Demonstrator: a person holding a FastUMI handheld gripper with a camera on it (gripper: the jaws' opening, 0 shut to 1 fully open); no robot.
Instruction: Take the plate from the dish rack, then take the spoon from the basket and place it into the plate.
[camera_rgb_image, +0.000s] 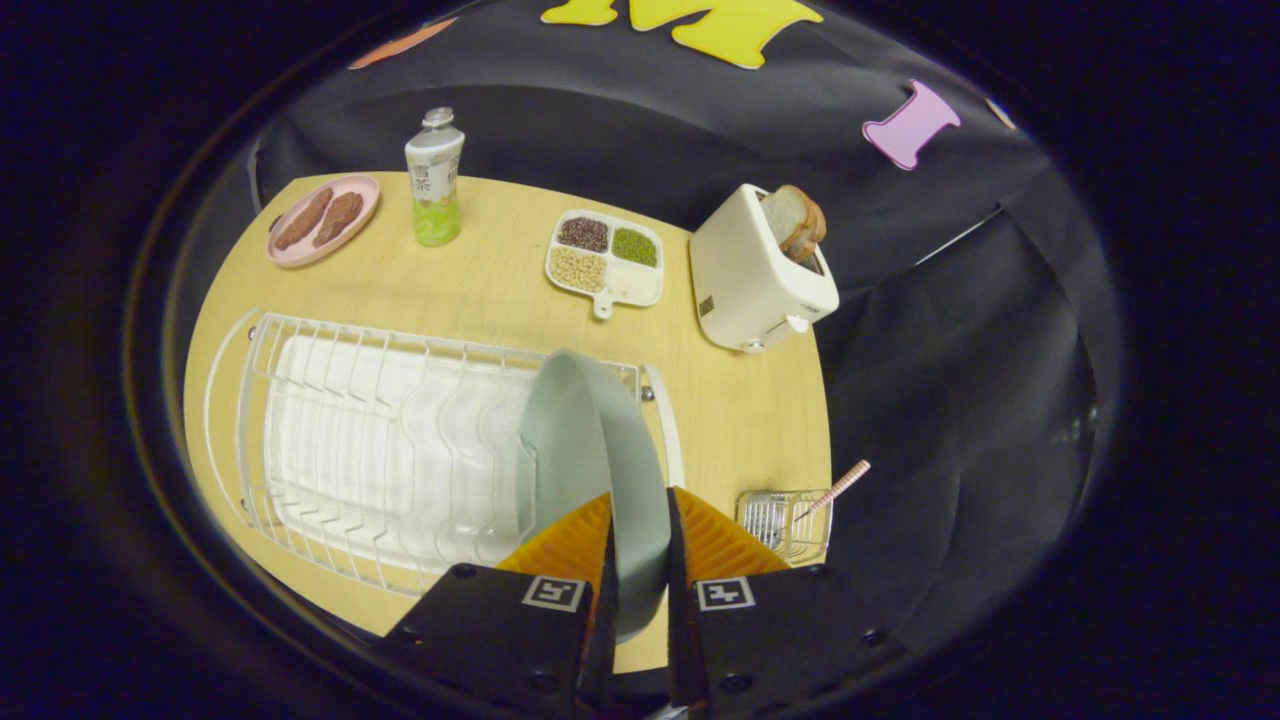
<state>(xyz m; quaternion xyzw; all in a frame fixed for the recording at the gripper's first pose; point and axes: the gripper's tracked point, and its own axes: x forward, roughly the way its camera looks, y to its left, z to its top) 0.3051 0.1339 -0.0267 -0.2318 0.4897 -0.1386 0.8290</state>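
Plate (590, 440) pinched in claw (640, 520) above rack (380, 450); basket (785, 520) beside.

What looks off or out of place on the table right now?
Nothing stands out. The plate is clamped upright between the gripper fingers above the dish rack; the spoon leans in its basket; no spills show.

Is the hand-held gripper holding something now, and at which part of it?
Yes. The hand-held gripper is shut on the grey-green plate, gripping its rim edge-on between the two orange fingers, above the dish rack.
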